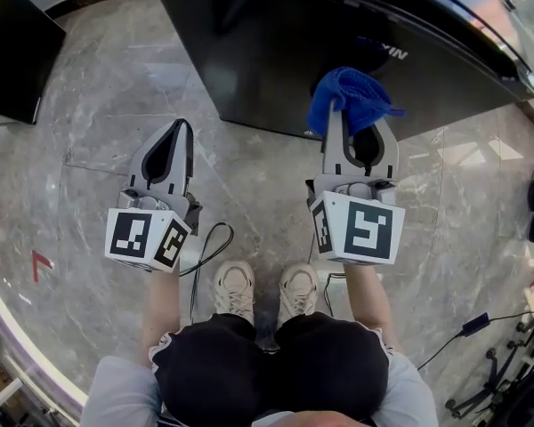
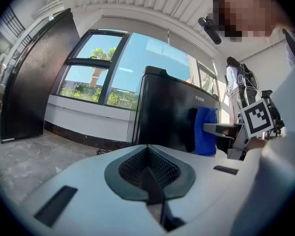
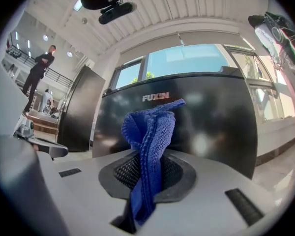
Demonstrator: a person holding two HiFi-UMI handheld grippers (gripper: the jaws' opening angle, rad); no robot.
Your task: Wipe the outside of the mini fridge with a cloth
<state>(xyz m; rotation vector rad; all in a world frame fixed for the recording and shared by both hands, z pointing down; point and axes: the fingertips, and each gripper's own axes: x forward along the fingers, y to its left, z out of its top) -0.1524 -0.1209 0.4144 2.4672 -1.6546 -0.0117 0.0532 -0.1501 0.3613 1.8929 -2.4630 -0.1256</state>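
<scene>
The black mini fridge [image 1: 338, 43] stands on the marble floor ahead of me, its glossy front [image 3: 187, 127] filling the right gripper view. My right gripper [image 1: 357, 121] is shut on a blue cloth [image 1: 349, 96], which bunches up past the jaw tips just short of the fridge front. The blue cloth [image 3: 150, 146] hangs pinched between the dark pads. My left gripper [image 1: 180, 132] is shut with nothing in it, held over the floor to the left of the fridge's near corner. In the left gripper view the fridge [image 2: 177, 117] and the cloth [image 2: 205, 131] show to the right.
A taller black cabinet [image 2: 37, 77] stands at the left; another dark unit [image 1: 13, 47] sits at far left. A cable [image 1: 209, 247] loops on the floor by my shoes. Stands and cords [image 1: 498, 363] crowd the lower right. Windows [image 2: 113, 73] run behind the fridge.
</scene>
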